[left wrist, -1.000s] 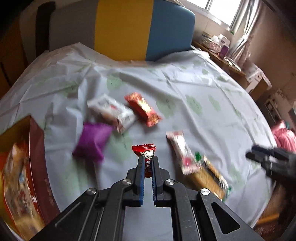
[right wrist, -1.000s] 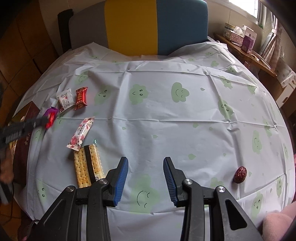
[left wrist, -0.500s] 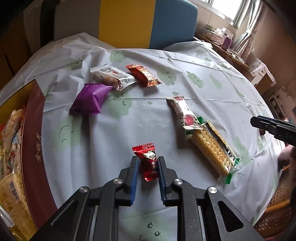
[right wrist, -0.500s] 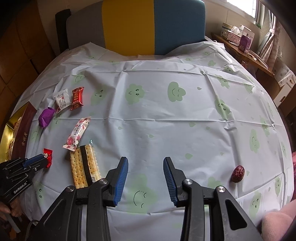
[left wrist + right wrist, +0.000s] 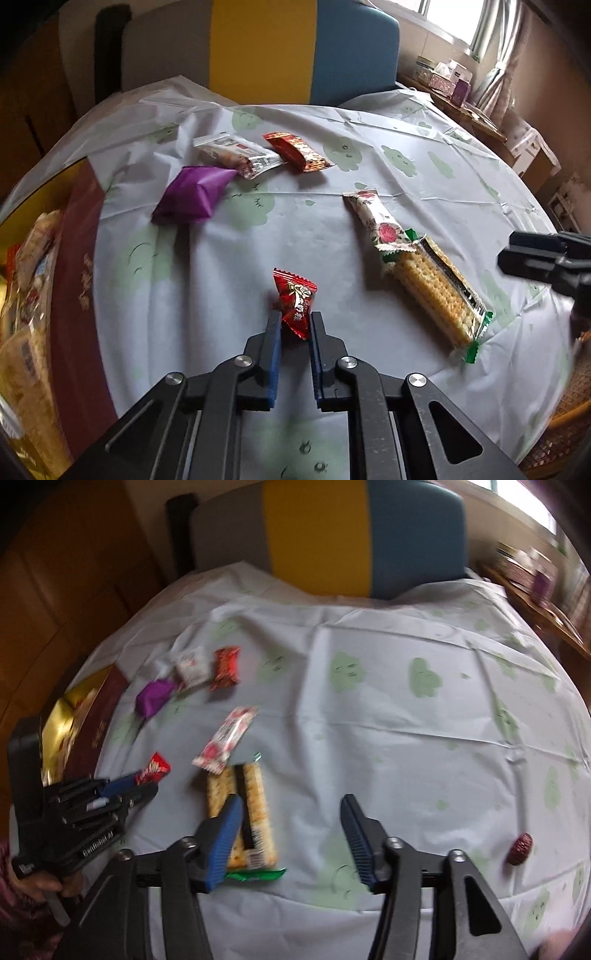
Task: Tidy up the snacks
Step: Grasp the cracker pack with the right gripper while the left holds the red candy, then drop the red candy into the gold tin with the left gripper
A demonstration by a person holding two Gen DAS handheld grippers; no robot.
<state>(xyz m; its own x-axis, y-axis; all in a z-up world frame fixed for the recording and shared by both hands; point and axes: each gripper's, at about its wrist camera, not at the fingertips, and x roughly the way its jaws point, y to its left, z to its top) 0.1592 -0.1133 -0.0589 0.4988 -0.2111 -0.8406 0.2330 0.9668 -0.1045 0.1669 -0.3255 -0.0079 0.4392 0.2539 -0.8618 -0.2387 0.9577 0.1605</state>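
Note:
My left gripper (image 5: 294, 319) is shut on a small red candy (image 5: 296, 302), held just above the tablecloth; it shows from the side in the right wrist view (image 5: 146, 786) with the candy (image 5: 157, 768). My right gripper (image 5: 291, 806) is open and empty, with its left finger over the long cracker pack (image 5: 243, 814). The cracker pack (image 5: 437, 291) lies beside a floral white bar (image 5: 378, 221). A purple pouch (image 5: 194, 194), a white packet (image 5: 236, 155) and a red packet (image 5: 297, 151) lie further back.
A dark red box (image 5: 70, 295) holding packed snacks stands at the table's left edge. A dried red date (image 5: 521, 848) lies at the right on the cloud-print tablecloth (image 5: 388, 709). A grey, yellow and blue chair (image 5: 266, 51) stands behind the table.
My left gripper has come down from over the box towards the near table edge, still holding the red candy. My right gripper has moved left, over the cracker pack.

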